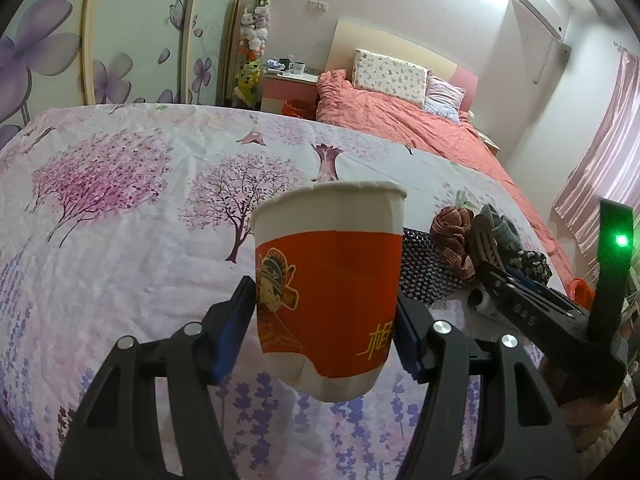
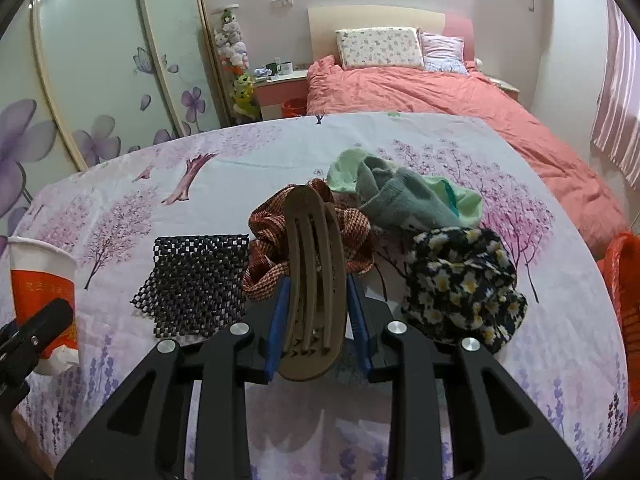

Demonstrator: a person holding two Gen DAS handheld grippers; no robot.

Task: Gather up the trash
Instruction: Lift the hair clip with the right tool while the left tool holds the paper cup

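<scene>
Floral tablecloth bare near edge; left gripper grasps paper cup, right gripper clamps hair clip.

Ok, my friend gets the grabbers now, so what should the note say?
Left gripper: shut on the paper cup, held above the table.
Right gripper: holding the brown hair clip between its pads.
On the cloth: black mesh mat, checked scrunchie, green sock, daisy scrunchie.
Done: cup and clip picked up.
Left: nothing binned yet; an orange basket sits at the table's right edge.
</scene>
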